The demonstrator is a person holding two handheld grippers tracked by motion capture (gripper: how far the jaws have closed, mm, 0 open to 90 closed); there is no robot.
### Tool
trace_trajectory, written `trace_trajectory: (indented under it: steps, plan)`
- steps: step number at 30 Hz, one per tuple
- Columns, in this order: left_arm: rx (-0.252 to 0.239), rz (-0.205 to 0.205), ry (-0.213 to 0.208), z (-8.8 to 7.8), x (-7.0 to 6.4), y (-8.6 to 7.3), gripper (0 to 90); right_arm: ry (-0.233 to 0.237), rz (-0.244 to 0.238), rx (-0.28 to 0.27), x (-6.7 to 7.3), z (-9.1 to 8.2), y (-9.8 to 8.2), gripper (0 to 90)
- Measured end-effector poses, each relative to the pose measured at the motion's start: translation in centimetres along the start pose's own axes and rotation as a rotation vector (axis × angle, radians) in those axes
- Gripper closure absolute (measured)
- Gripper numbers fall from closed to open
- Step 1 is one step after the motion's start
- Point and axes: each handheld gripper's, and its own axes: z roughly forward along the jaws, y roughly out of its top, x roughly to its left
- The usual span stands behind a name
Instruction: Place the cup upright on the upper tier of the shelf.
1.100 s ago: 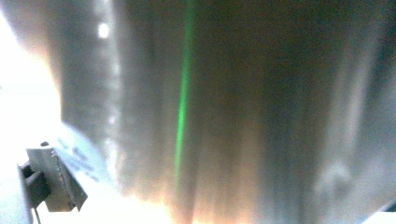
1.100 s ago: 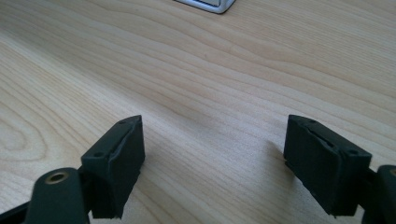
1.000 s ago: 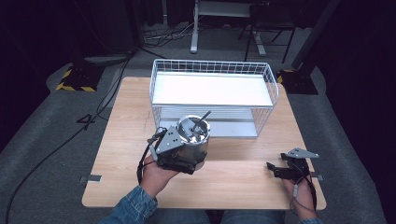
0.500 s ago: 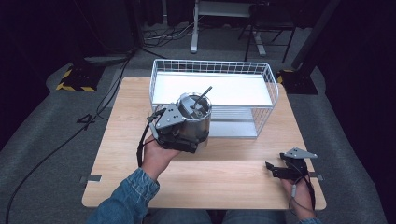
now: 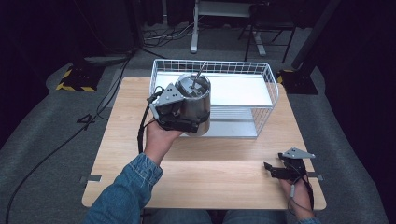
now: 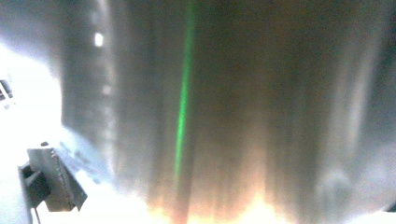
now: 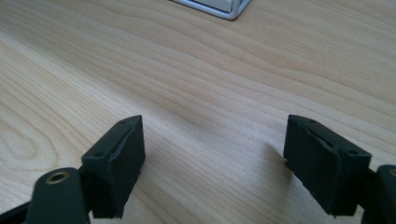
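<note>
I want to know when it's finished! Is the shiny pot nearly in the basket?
Done: the left gripper has the metal pot lifted off the wooden table. In hand: the pot hangs at the near edge of the white wire basket, its handle poking up. Left: it probably goes over the rim and down inside, then gets let go. The right gripper rests open on the table.

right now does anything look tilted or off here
Nothing looks spilled or damaged. The shiny steel pot, held by the left gripper, hangs slightly tilted at the white wire basket; the right gripper rests open.
</note>
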Motion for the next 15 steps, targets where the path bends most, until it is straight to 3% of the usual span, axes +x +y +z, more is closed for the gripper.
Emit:
trace_trajectory:
  steps: [5,15]
  plan:
    - [-0.006,-0.013,0.002,0.3,0.4,0.7,3.1,-0.001,0.0,0.0,0.0,0.0,0.0,21.4]
    - [0.005,-0.02,0.056,1.3,1.2,2.9,3.1,-0.012,0.004,-0.003,0.0,0.0,0.0,21.9]
